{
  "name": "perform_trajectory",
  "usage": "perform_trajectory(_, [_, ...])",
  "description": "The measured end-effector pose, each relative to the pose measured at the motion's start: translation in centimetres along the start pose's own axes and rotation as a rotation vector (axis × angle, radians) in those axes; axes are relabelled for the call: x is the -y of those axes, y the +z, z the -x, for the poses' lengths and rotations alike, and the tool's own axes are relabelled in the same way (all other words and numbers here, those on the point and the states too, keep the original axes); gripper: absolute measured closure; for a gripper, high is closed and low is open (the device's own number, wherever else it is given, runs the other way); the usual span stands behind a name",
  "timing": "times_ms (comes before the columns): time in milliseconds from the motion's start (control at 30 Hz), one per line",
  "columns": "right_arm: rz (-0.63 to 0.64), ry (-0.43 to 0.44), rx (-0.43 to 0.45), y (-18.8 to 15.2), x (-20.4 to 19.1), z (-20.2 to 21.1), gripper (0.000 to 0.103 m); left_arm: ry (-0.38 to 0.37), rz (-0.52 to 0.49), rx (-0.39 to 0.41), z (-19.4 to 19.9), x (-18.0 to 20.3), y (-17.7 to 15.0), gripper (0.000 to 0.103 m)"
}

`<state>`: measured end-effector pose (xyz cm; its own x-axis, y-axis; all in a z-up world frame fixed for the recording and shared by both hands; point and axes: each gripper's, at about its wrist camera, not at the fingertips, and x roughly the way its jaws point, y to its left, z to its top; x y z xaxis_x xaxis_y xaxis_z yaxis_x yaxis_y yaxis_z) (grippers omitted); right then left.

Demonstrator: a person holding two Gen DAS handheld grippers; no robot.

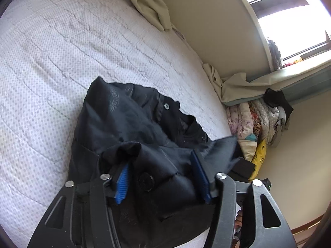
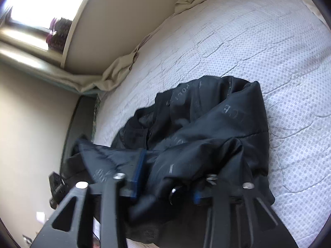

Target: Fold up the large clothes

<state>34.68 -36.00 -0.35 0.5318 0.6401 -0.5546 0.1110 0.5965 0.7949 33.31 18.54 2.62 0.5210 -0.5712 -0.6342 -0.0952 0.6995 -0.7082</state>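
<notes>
Left wrist view shows a black jacket (image 1: 132, 124) lying in a loose heap on a bed (image 1: 62, 47) covered with a white dotted quilt; the jacket sits at the near edge of the bed, well apart from the cream sheet (image 1: 149, 2) bunched at the far edge against the wall. The left gripper (image 1: 159, 167) is directly over the near part of the jacket with its 2 blue-padded fingers (image 1: 123, 183) spread apart; jacket fabric bulges up between them, and the pads do not clamp it. A stack of folded bedding (image 1: 254, 122) stands beyond the jacket, past the corner of the bed and below a window (image 1: 289, 16). Right wrist view shows the same jacket (image 2: 206, 124) with pale lettering on its folds, again at the near edge of the bed (image 2: 248, 41). The right gripper (image 2: 165, 177) is over the near hem of the jacket, its fingers (image 2: 138, 169) parted; a fold of fabric drapes over the right-hand finger and hides most of its pad, and no squeeze on the cloth is visible. Motion blur softens the fingers in this view.
</notes>
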Motion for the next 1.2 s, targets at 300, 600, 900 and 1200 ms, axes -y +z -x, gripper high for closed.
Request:
perform_trajectory(300, [-0.061, 0.055, 0.050, 0.5, 0.5, 1.2, 0.038, -0.076, 0.025, 0.029, 2.1, -0.1, 0.3, 0.034])
perform_trajectory(600, [-0.140, 0.246, 0.150, 1.1, 1.3, 4.3, 0.028, -0.172, 0.117, 0.027, 2.7, -2.1, 0.6, 0.030])
perform_trajectory(900, [0.108, -0.142, 0.134, 0.2, -1.8, 3.0, 0.027, 0.209, -0.128, 0.234, 4.6, 0.9, -0.1, 0.024])
perform_trajectory(1200, [0.276, -0.294, 0.124, -0.1, -2.5, 3.5, 0.028, 0.288, -0.192, 0.115, 1.3, 0.4, -0.7, 0.022])
